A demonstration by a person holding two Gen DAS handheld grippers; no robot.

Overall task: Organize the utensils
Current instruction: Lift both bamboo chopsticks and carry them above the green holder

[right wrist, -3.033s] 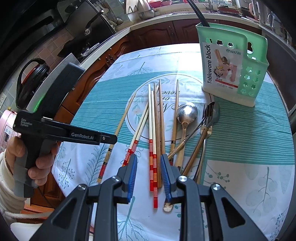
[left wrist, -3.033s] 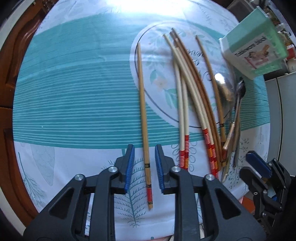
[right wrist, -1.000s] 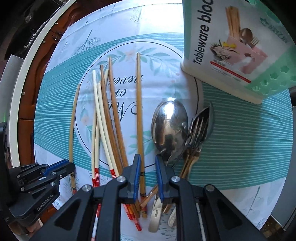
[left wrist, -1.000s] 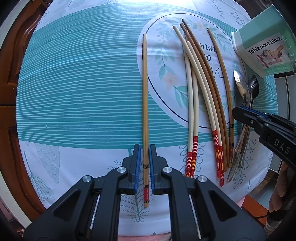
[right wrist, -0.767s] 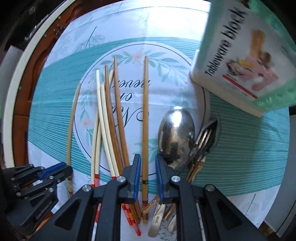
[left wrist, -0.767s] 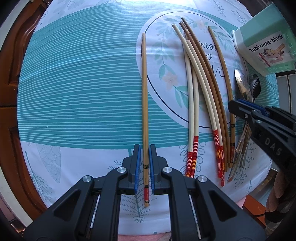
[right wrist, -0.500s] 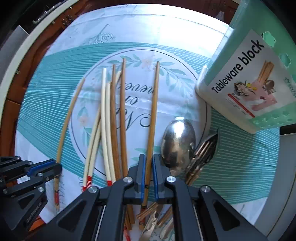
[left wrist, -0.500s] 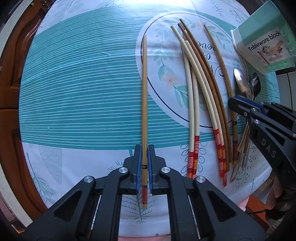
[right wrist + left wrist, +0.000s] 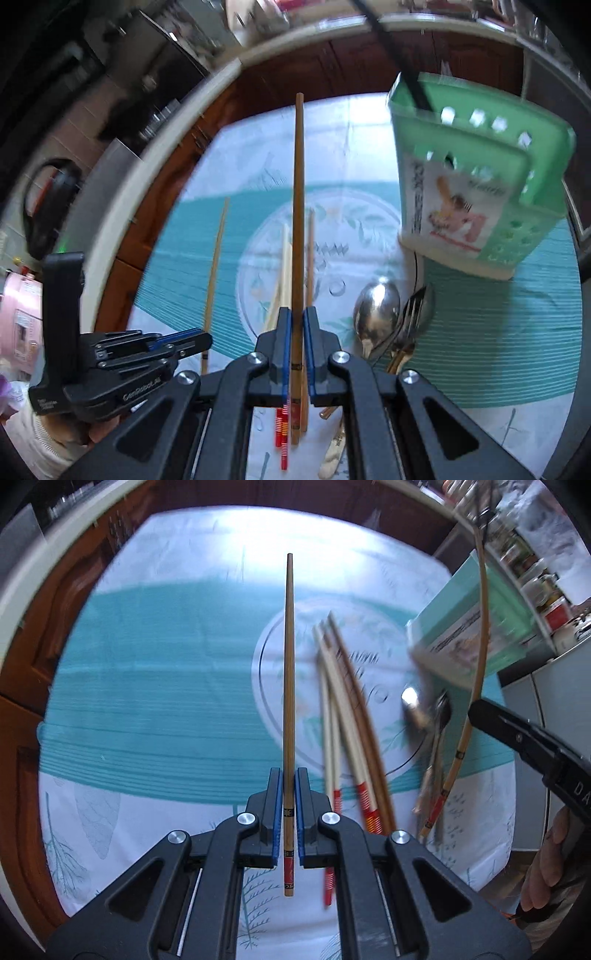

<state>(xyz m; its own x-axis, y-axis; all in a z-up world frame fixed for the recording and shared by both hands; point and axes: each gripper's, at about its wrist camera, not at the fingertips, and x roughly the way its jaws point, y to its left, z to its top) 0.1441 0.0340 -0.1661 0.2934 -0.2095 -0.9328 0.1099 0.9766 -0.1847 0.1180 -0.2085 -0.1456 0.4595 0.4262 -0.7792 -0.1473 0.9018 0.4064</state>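
A: Nearest us, what do we hold?

B: Our left gripper [image 9: 289,814] is clamped on a tapered wooden chopstick [image 9: 288,686] near its red-banded butt. Our right gripper [image 9: 296,350] is likewise clamped on a second chopstick [image 9: 298,221]. Both sticks stand clear of the cloth, tips pointing away from us.

A: How far along do we judge the task?

B: Early. We judge these the first two pieces lifted; nothing shows inside the holder, though its interior is largely hidden.

A: And what is left, just beyond the grippers?

B: On the tablecloth [image 9: 166,709], a thin teal-striped fabric with a printed ring, lie the loose chopsticks [image 9: 347,731]: slim rods, some cream, some brown. To their right lie a glossy steel spoon [image 9: 376,306] and a fork [image 9: 410,314], overlapping other cutlery.

A: Farthest?

B: At the far right stands the utensil holder [image 9: 480,199], an upright mint-green plastic box with perforated walls and a paper label.
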